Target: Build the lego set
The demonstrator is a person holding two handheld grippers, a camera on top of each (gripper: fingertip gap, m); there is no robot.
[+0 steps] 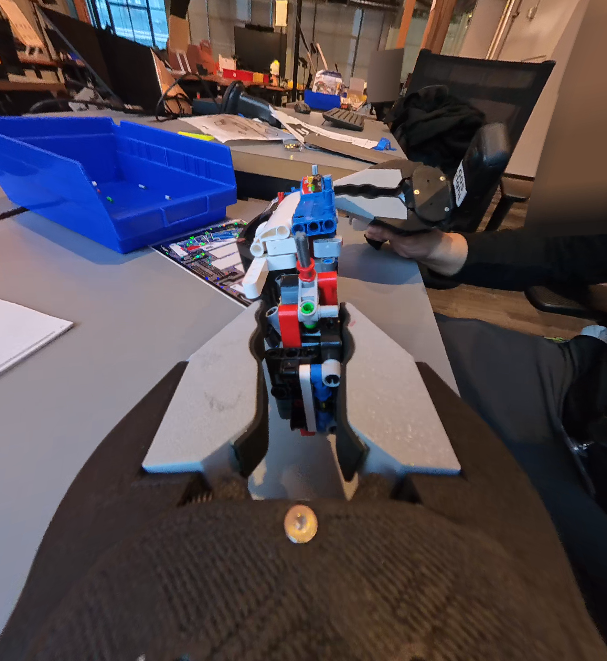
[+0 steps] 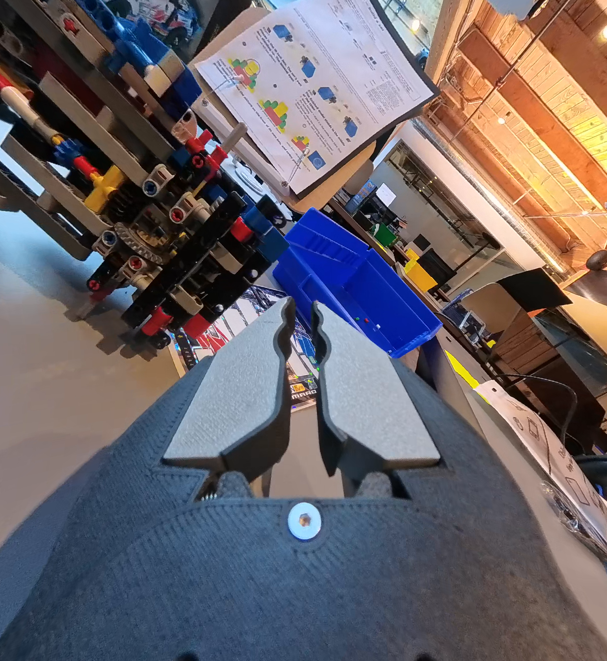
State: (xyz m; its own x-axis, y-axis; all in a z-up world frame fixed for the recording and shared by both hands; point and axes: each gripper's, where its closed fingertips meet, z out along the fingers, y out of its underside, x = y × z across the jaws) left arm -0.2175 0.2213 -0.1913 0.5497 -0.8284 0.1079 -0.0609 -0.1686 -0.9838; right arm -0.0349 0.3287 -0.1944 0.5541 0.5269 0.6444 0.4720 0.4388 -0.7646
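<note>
Firmly held — lego model (image 1: 304,322) in left hand-held gripper (image 1: 300,343).

Left tool (image 1: 300,361) fully occupied: gap between fingers filled by lego model (image 1: 302,286), no room left there. Right tool (image 2: 302,322) nearly closed, empty, only a narrow slit between fingertips; in left wrist view seen at 2 o'clock of the model, touching or just beside its blue top, contact not certain. Blocked at 10 o'clock of the model by blue bin (image 1: 116,182), open top facing up. Printed sheet (image 1: 212,250) flat between bin and model, no barrier. Bare tabletop (image 1: 116,339) open from 7 to 9 o'clock. Tabletop edge close at 3 o'clock, chair (image 1: 481,103) beyond.
</note>
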